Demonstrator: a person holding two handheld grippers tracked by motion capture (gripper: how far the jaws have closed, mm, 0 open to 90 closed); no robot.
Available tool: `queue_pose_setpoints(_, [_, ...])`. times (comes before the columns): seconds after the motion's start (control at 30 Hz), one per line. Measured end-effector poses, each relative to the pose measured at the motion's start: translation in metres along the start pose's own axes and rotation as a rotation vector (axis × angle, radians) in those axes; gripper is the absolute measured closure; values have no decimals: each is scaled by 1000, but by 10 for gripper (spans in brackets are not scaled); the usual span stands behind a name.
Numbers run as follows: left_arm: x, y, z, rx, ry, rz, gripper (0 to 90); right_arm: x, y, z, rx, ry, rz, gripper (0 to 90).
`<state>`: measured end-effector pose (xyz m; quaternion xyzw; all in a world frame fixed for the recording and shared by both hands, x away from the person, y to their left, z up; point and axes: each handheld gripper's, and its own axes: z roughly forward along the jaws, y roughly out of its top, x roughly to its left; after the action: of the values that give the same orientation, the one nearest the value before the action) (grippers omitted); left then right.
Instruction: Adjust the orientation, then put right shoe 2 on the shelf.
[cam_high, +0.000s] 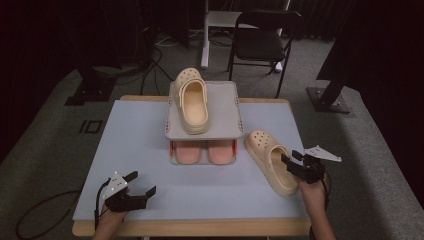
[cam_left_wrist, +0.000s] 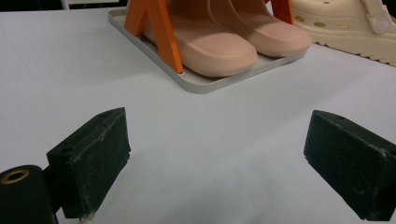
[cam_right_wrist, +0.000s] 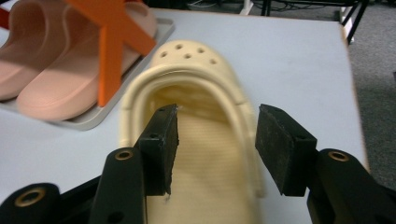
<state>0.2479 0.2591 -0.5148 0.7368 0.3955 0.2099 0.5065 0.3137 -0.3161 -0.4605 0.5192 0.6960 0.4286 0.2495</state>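
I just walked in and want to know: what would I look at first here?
Probably the cream clog lying on top of the grey two-level rack mid-table, with pink slippers tucked underneath. Next, its twin clog on the table to the right, where the open right gripper hovers over its heel end.

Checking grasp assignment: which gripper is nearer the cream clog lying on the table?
Right. The right gripper is at the cream clog, jaws open over its heel end. The left gripper hovers over bare table far to its left.

Pale blue table (cam_high: 125, 150); grey shoe rack (cam_high: 235, 127); 1 cream clog (cam_high: 270, 160)
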Motion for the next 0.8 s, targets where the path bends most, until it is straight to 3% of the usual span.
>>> queue_pose_setpoints(0.17, [-1, 0, 0, 2, 0, 1, 68, -16, -1, -1, -11, 0, 20, 449])
queue_pose_setpoints(0.4, [0, 0, 1, 6, -1, 3, 68, -32, -6, 9, 32, 1, 15, 426])
queue_pose_setpoints(0.5, [0, -1, 1, 7, -1, 1, 68, -35, -6, 15, 48, 0, 15, 425])
queue_pose_setpoints(0.67, [0, -1, 1, 7, -1, -5, 68, -36, -6, 20, 41, 37, 17, 424])
queue_pose_setpoints(0.77, [0, -1, 2, 6, 1, -3, 68, -33, -4, 24, 37, 63, -6, 427])
queue_pose_setpoints(0.8, [-1, 0, 2, 5, -1, -4, 68, -31, -4, 27, 45, 51, -17, 432])
